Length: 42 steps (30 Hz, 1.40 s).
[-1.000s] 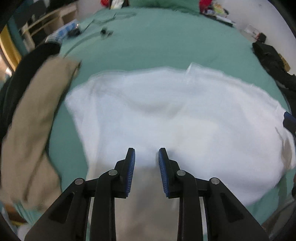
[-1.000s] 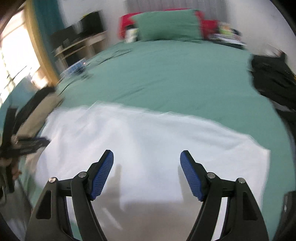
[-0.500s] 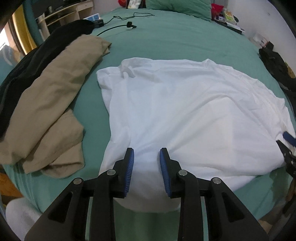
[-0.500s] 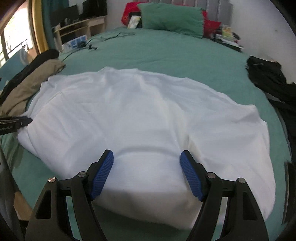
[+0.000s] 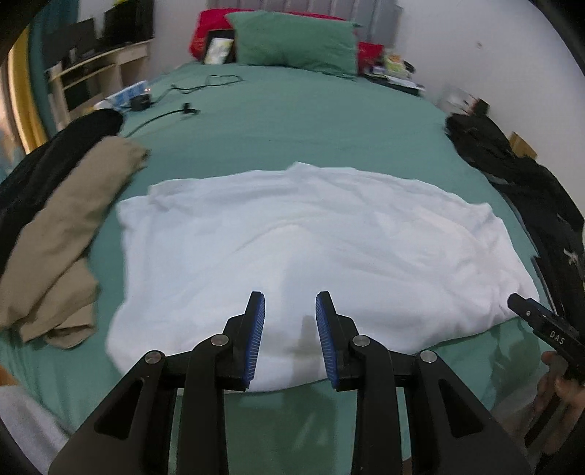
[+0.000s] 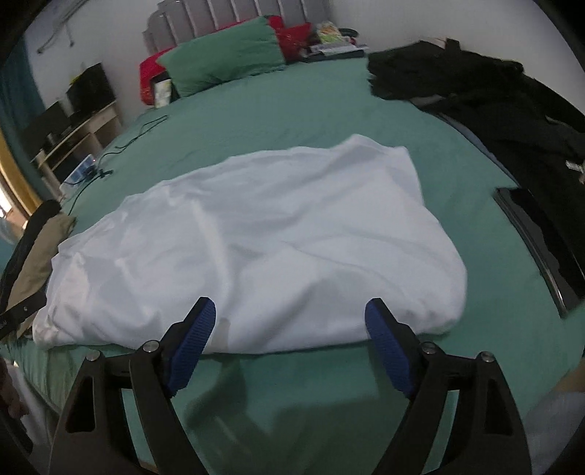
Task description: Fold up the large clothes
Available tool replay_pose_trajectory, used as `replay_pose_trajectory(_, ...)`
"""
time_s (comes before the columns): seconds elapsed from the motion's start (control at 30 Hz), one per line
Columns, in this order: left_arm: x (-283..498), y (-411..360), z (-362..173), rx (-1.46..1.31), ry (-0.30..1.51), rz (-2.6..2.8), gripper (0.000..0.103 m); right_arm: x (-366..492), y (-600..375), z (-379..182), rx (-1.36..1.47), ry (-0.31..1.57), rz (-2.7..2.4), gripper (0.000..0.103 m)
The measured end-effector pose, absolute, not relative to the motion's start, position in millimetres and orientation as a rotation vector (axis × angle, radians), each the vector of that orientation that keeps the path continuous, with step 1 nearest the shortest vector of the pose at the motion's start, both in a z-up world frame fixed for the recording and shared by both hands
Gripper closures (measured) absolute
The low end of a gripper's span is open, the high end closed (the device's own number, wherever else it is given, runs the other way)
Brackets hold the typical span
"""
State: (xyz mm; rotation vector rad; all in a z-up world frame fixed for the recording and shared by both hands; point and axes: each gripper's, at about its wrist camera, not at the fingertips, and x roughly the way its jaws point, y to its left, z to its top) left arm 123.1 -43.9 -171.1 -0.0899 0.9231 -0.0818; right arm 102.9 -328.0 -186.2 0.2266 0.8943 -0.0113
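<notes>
Green bedsheet (image 5: 292,120) is seen covering a wide bed, with a green pillow (image 5: 292,40) and a red cushion (image 6: 150,73) propped at the grey headboard (image 6: 226,18). A wooden shelf unit (image 5: 95,76) is placed along the left wall, and a black cable (image 5: 172,109) is trailed over the sheet. The white garment (image 5: 310,234) is spread flat near the foot of the bed, between a tan garment (image 5: 62,226) on its left and dark clothes (image 6: 493,98) on its right. The left gripper (image 5: 290,310) is held low over the near hem, its jaws narrowly parted and empty. The right gripper (image 6: 290,318) is poised above the same edge, its jaws spread wide, with nothing gripped.
</notes>
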Motion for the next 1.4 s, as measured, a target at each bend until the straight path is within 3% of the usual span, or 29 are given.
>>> replay_pose_trajectory(0.17, 130, -56, -217, -0.056, 1.075, -0.085, 0.072, 100, -338, -189, 0.272, 0.924, -0.022, 0.017)
replay_pose_trajectory(0.77, 141, -54, -167, -0.136, 0.915, -0.063, 0.072, 116, -348, -212, 0.426, 0.942, 0.009, 0.007)
replay_pose_trajectory(0.9, 152, -65, -165, -0.084, 0.891, -0.037, 0.072, 136, -342, -212, 0.375, 0.923, 0.026, 0.007)
replay_pose_trajectory(1.1, 165, -79, -167, -0.116, 0.859, -0.087, 0.072, 149, -351, -216, 0.538, 0.844, 0.090, 0.006)
replay_pose_trajectory(1.27, 187, -106, -214, -0.116, 1.023, -0.226, 0.072, 162, -337, -218, 0.614, 0.817, 0.231, 0.006)
replay_pose_trajectory(1.33, 184, -114, -215, -0.045, 0.969, -0.213, 0.072, 172, -322, -219, 0.605, 0.819, 0.296, 0.008)
replay_pose_trajectory(1.4, 184, -117, -217, -0.036, 0.966, -0.197, 0.072, 178, -312, -221, 0.593, 0.826, 0.323, 0.015)
